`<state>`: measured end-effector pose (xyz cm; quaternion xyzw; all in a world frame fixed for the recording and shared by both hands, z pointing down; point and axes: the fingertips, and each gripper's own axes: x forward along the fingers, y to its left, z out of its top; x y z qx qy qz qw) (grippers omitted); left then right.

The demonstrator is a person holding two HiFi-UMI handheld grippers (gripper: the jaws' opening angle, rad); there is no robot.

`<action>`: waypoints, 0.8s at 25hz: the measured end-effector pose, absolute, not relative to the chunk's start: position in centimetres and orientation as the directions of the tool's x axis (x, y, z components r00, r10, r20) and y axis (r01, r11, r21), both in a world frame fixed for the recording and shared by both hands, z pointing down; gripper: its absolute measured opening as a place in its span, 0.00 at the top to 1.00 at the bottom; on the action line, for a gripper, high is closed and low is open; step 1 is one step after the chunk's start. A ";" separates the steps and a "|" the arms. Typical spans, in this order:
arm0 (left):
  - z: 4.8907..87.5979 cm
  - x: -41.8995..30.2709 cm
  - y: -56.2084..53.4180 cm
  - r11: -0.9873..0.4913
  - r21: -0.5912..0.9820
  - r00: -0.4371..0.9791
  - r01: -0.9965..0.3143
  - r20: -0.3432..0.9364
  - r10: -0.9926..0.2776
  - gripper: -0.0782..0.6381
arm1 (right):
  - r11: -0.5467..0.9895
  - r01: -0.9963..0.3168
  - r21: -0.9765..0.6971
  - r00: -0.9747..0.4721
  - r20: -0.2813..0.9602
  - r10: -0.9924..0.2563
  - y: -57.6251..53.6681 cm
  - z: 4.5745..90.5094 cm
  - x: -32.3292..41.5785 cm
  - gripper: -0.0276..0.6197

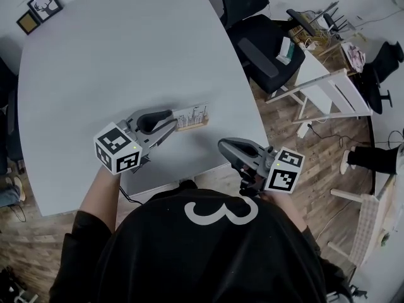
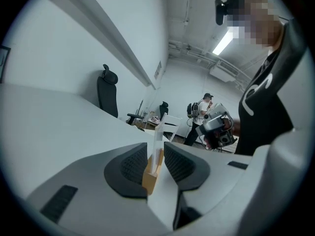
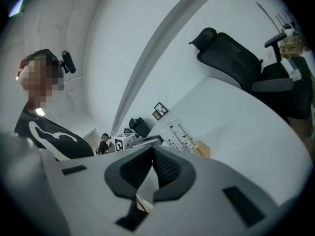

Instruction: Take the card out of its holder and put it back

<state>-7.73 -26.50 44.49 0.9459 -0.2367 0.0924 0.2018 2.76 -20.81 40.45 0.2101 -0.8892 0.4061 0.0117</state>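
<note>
Left gripper (image 1: 173, 127) jaws apart, end of card (image 1: 191, 114) between pads, no squeeze. Card upright in holder (image 1: 193, 124) on table (image 1: 126, 55). Right gripper (image 1: 225, 148) closed, empty, past table edge. Card likely thin, light, bendy: pinch flat faces, gently.

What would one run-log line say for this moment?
left gripper open, astride card | card standing in holder | right gripper shut, empty

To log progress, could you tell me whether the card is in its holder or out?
In: the card stands upright in the wooden holder on the table, between the left gripper's open jaws.
</note>
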 end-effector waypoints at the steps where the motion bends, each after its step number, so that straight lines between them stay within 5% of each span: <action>1: 44.7 -7.6 -26.6 -0.808 0.339 0.873 -0.482 0.271 -0.407 0.75 | 0.576 -0.388 -0.719 -0.909 0.194 -0.369 -20.7 40.6 2.9 0.94; 20: 45.6 -6.0 -27.5 -0.849 0.348 0.916 -0.396 0.216 -0.339 0.82 | 0.517 -0.436 -0.737 -0.886 0.249 -0.392 -20.6 42.5 4.1 0.94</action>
